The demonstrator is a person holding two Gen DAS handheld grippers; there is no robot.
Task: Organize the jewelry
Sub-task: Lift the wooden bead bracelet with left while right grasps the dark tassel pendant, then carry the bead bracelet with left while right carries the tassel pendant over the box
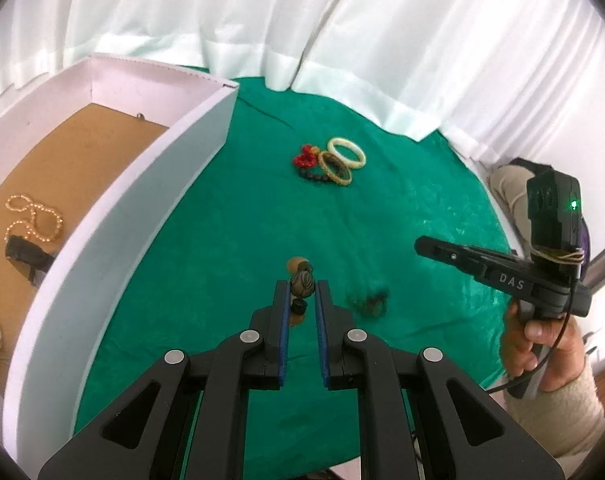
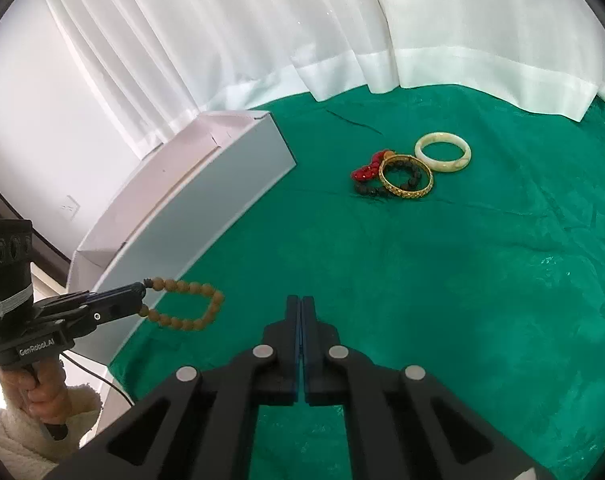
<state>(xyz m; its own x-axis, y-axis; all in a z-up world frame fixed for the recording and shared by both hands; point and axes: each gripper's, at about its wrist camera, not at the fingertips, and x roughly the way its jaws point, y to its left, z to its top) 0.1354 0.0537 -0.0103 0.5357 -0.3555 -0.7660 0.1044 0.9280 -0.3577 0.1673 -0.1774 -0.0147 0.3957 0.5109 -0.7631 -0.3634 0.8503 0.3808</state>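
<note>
While pinched in the left gripper jaws, tan wooden bead bracelet hangs looped, right gripper jaws closed empty.

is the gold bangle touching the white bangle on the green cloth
Cannot tell. In the right wrist view the gold bangle and white bangle meet edge to edge, but neither view shows contact or a gap plainly.

Both grippers are chunky black plastic with silver round screws at the joints and blue pads lining the fingers. The right gripper has "DAS" printed on its side and a green light on the box on top. The left gripper reads "GenRoboLAI", with a black cable trailing. Fluffy cream sleeves.
</note>
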